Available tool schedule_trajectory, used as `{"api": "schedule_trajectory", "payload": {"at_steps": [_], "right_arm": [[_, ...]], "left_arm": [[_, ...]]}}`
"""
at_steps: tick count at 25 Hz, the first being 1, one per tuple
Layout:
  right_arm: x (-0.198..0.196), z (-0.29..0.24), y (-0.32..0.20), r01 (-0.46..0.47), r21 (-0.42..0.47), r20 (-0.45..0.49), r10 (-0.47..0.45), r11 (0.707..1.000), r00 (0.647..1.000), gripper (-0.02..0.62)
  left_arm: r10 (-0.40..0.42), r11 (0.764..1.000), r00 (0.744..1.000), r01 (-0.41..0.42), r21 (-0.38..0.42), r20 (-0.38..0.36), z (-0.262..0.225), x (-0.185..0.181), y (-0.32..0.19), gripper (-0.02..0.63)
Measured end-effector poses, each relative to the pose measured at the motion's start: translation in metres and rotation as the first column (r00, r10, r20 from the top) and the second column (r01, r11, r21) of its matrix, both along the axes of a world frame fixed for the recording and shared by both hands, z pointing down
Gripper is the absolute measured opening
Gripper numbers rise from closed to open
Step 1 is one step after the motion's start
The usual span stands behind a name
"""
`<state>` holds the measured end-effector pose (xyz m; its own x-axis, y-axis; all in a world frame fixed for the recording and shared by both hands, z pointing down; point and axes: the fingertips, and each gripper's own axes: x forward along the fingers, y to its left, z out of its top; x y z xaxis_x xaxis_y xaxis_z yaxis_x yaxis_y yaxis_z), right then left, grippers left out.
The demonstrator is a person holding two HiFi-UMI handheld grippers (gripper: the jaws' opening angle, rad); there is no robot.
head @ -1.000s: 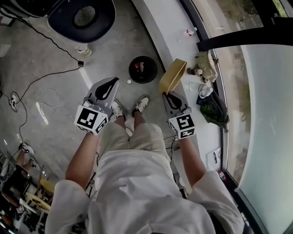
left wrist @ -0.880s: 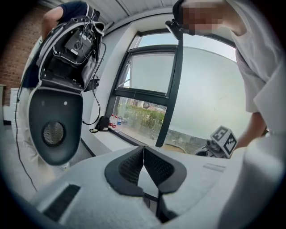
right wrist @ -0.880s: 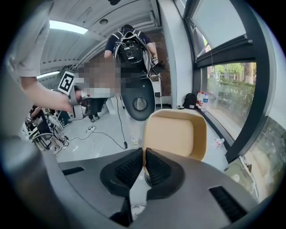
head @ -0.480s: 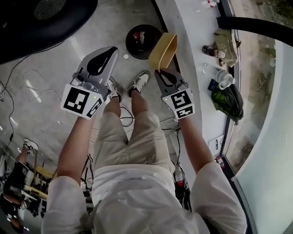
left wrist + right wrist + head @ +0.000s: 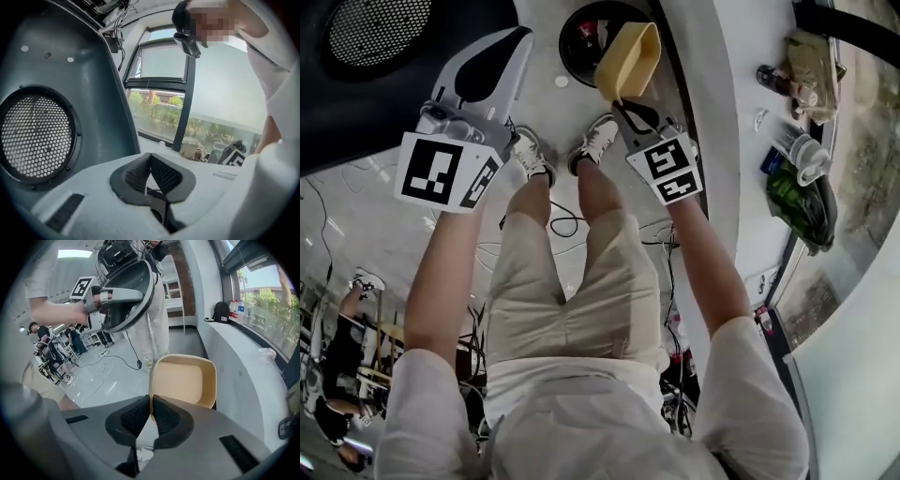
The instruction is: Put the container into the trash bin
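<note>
No words, brand names or numbers can be read anywhere. Only coded signs are shown. Black-and-white square markers are printed on the visible faces of the left cube [image 5: 441,173], which is fixed on the left tongs [image 5: 521,37]. Similar markers are carried by the right cube [image 5: 667,171] on the right tongs [image 5: 621,101]. These markers are built of blocks, not letters. In the right gripper view, bottles [image 5: 236,309] are seen on the window ledge [image 5: 243,376], but they are too small for any label print to be made out.
</note>
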<state>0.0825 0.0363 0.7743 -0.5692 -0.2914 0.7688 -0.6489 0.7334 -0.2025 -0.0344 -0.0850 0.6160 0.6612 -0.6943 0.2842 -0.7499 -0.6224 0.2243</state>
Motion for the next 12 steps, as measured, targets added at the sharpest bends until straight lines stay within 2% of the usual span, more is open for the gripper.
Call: {"api": "schedule_trajectory", "payload": {"at_steps": [2, 5, 12], "right_arm": [[-0.004, 0.014, -0.001, 0.008, -0.005, 0.003, -0.008, 1.000, 1.000, 0.020], [-0.006, 0.037, -0.005, 0.017, -0.014, -0.001, -0.017, 1.000, 1.000, 0.021], [-0.006, 0.084, -0.010, 0.039, -0.034, -0.016, -0.040, 0.999, 0.999, 0.021]], "left_arm": [[-0.005, 1.000, 1.000, 0.005, 0.019, 0.010, 0.006, -0.003, -0.007, 0.017], [0.038, 0.997, 0.999, -0.040, 0.066, 0.034, 0.014, 0.009, -0.011, 0.017], [0.020, 0.999, 1.000, -0.019, 0.043, -0.022, 0.055, 0.022, -0.013, 0.017]]}}
